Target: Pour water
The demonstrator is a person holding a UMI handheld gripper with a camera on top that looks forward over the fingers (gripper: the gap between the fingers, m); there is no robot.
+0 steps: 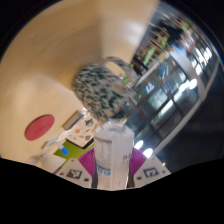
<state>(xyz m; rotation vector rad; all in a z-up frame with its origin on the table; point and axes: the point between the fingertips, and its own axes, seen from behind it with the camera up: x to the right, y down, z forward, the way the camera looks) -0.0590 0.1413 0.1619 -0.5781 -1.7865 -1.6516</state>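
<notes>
While the gripper (113,168) has its 2 fingers closed on the clear bottle (112,150), that bottle leans forward with its neck at the rim of the patterned mug (105,88) just ahead on the wooden table (45,60). Tipped too fast or off-centre, water could miss the rim and spill toward the red coaster (40,126).

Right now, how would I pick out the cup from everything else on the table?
On the pale wooden table, look just beyond the clear bottle clamped between the fingers of the gripper. The cup sits there, its side covered in a dark-and-white speckled pattern, unlike the flat red disc off to one side.
</notes>
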